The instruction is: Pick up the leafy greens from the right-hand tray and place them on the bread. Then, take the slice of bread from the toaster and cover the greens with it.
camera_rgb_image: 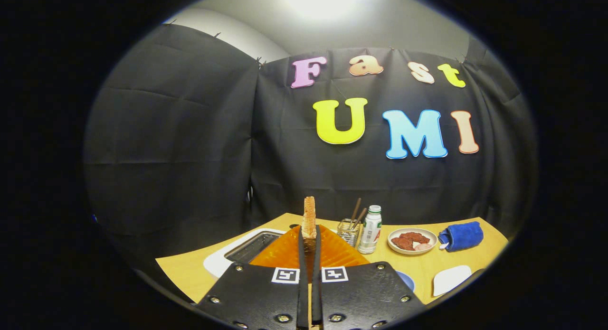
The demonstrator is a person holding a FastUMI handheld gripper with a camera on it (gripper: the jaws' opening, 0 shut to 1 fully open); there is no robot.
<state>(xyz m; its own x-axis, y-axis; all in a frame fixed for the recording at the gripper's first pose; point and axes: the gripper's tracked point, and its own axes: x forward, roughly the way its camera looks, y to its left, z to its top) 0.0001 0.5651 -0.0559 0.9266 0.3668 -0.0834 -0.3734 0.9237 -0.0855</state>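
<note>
Step in hand: second half of the task, by judgement; slice of bread (309, 217) taken from the toaster (247, 247) and carried edge-on, upright
Tongs (309, 240): nearly closed, both fingers pressed on the lower part of the slice, top of the slice standing clear above the fingertips
Toaster: white, dark slot uppermost, low and just left of the fingers on the desk (190, 268)
Orange tray (332, 254): directly under and ahead of the fingers, contents hidden by the tongs
Greens and lower bread: hidden, could not be told
Beyond the fingers: jar with sticks (349, 231), bottle (370, 229), plate of meat (412, 240), blue cloth (461, 236)
Next move, judged: slice tipped from upright to flat, lowered square over the greens, then released
Risk: slice landed askew or greens dragged off
</note>
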